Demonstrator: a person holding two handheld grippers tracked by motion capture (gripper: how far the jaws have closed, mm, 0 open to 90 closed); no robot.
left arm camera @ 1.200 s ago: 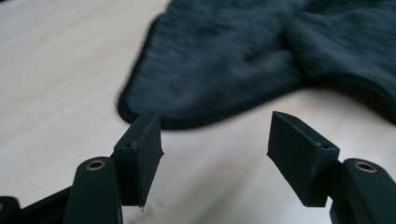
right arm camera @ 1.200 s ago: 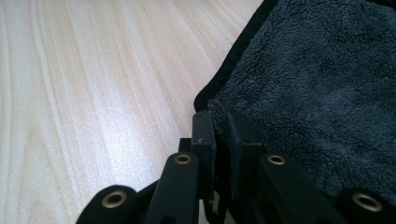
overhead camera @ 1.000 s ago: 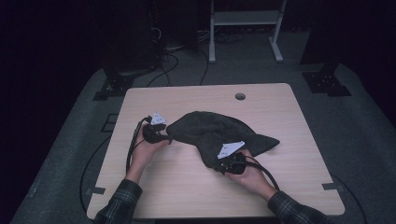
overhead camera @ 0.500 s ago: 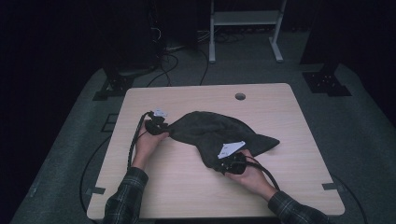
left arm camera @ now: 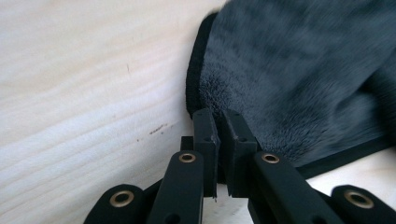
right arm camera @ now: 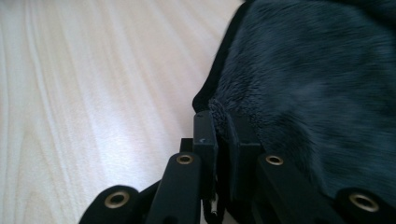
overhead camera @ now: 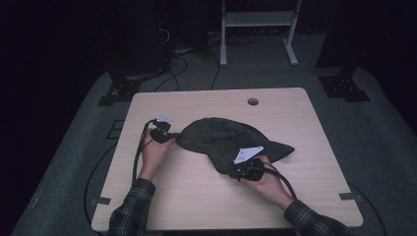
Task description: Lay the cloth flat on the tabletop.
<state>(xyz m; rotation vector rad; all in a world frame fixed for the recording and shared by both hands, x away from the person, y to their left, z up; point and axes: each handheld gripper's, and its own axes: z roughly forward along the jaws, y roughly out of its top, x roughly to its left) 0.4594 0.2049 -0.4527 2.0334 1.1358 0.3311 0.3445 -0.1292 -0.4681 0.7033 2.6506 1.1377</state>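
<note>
A dark grey fleece cloth lies crumpled in the middle of the light wooden table. My left gripper is at the cloth's left edge. Its jaws have just been closing and now pinch the cloth's black hem, with the left gripper shut on it. My right gripper is at the cloth's near edge. In the right gripper view the cloth is bunched between the pads of the right gripper, which is shut on it.
A round cable hole sits near the table's far edge. Black cables trail from both grippers over the tabletop. On the dark floor behind stand a white frame and black stands.
The left hand has edged slightly toward the cloth's left edge. The right hand and the cloth have stayed where they were.
</note>
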